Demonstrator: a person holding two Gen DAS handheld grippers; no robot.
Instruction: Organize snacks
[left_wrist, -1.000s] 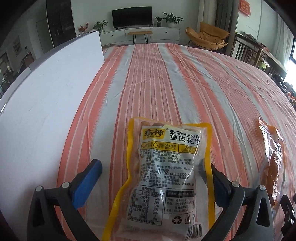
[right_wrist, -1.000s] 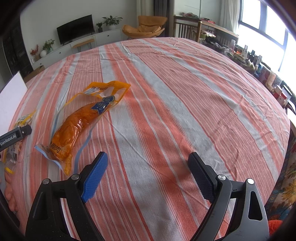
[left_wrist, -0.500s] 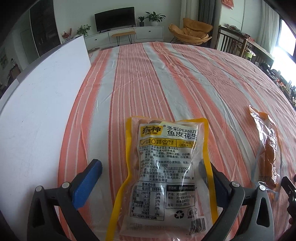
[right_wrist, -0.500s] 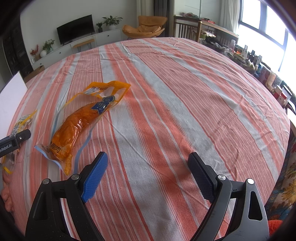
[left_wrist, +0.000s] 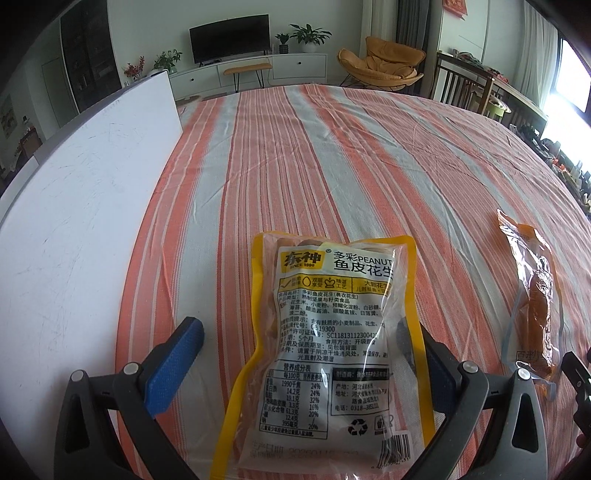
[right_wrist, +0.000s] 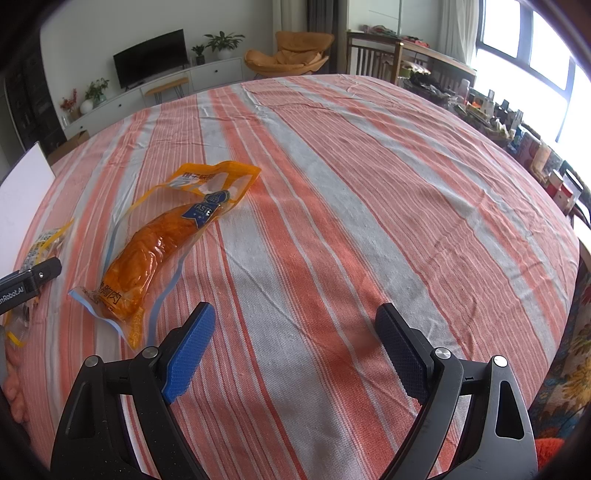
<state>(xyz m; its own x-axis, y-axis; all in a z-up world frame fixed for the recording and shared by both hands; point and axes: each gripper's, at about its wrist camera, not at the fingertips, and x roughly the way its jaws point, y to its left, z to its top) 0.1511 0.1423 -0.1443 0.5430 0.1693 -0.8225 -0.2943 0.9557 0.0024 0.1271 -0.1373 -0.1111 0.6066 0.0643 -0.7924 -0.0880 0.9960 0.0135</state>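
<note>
A yellow-edged clear peanut packet (left_wrist: 332, 343) lies flat on the striped cloth between the fingers of my left gripper (left_wrist: 303, 347), which is open; the packet covers part of the right finger. It also shows at the left edge of the right wrist view (right_wrist: 40, 243). An orange chicken-breast pouch (right_wrist: 159, 251) lies on the cloth ahead-left of my right gripper (right_wrist: 295, 339), which is open and empty. The pouch also shows in the left wrist view (left_wrist: 535, 299), to the right.
A white board (left_wrist: 77, 221) lies along the left side of the table. The orange and grey striped tablecloth (right_wrist: 351, 203) covers the table. Chairs, cluttered shelves and a TV stand lie beyond the table edges.
The left gripper has drawn back and tilted a little; the peanut packet sits slightly farther ahead between its fingers. The right gripper has not moved.
</note>
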